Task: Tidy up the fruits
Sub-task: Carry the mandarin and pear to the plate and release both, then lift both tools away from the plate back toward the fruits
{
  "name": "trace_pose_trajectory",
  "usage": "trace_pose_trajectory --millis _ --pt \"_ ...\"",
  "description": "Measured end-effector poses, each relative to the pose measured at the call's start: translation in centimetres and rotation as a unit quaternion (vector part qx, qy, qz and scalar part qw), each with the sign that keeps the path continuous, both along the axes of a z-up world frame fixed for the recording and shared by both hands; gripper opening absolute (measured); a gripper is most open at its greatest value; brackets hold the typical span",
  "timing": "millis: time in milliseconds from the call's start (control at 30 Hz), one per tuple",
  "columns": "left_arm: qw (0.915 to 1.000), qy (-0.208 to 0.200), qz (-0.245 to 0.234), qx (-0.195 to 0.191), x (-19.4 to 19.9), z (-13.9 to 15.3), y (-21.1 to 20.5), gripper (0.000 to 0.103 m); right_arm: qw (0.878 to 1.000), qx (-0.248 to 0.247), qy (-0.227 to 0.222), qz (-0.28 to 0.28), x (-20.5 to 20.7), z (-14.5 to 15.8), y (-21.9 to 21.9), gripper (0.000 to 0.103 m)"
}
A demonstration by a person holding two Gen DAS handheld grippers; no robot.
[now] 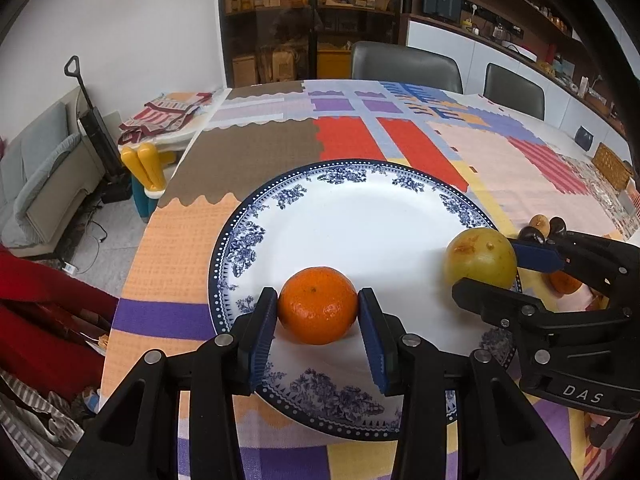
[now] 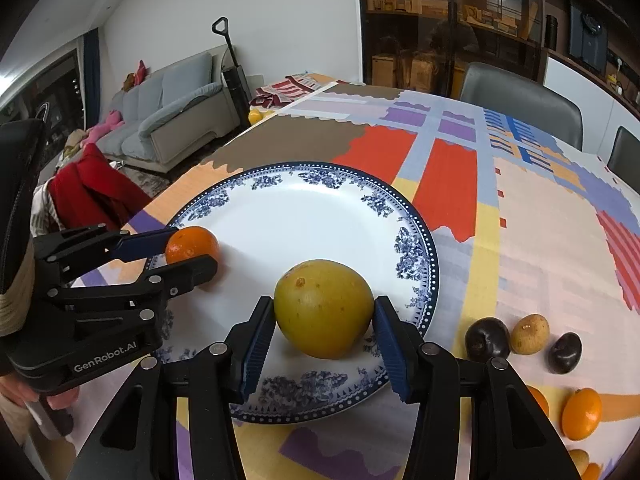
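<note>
In the left wrist view, the left gripper point(image 1: 318, 312) sits at lower centre, its blue pads pressed on an orange tangerine point(image 1: 317, 305) over the near part of the blue-and-white plate point(image 1: 240, 240). At the right edge, the right gripper point(image 1: 486, 270) clamps a yellow-green fruit point(image 1: 480, 258) above the plate's right rim. Whether either fruit touches the plate is hard to tell. In the right wrist view, two dark fruits point(image 2: 482, 338) and a tan one point(image 2: 530, 334) lie on the tablecloth point(image 2: 552, 248) at lower right.
</note>
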State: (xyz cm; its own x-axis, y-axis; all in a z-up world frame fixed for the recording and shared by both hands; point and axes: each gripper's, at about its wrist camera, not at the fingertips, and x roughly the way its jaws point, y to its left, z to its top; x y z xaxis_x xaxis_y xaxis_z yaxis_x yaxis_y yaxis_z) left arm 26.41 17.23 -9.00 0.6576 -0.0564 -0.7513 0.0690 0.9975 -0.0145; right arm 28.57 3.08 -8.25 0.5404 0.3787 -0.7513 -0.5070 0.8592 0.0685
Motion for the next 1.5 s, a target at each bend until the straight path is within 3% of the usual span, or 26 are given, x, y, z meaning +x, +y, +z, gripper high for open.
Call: trace_pose_trajectory --millis 67,200,300,667,1100,1500 --pt "1.0000 -0.001 0.000 -0.001 -0.1 0.2 0.0 0.043 1.000 0.000 0.001 -0.001 0.0 0.0 0.0 0.051" --pt "0.9995 -0.026 0.014 0.009 -1.3 1.6 0.0 0.058 1.000 -0.003 -0.017 -0.007 -0.4 0.6 -0.1 0.053" --pt "0.9987 -0.043 0.024 0.016 -2.7 2.9 -0.3 0.064 0.999 -0.004 -0.047 -0.016 -1.6 2.1 -0.8 0.063" --pt "0.9937 -0.109 0.018 0.014 -9.1 7.7 -4.7 0.078 0.993 0.013 -0.110 -0.043 -7.3 6.9 -5.8 0.069" --pt "0.9874 -0.156 -0.019 0.011 -13.7 10.6 -13.2 0.084 0.985 0.002 -0.163 -0.062 -12.6 10.1 -14.2 0.069" --pt "0.9826 -0.170 -0.071 0.025 -14.7 10.5 -20.8 0.085 0.985 -0.016 -0.168 -0.047 -13.8 10.4 -21.1 0.069"
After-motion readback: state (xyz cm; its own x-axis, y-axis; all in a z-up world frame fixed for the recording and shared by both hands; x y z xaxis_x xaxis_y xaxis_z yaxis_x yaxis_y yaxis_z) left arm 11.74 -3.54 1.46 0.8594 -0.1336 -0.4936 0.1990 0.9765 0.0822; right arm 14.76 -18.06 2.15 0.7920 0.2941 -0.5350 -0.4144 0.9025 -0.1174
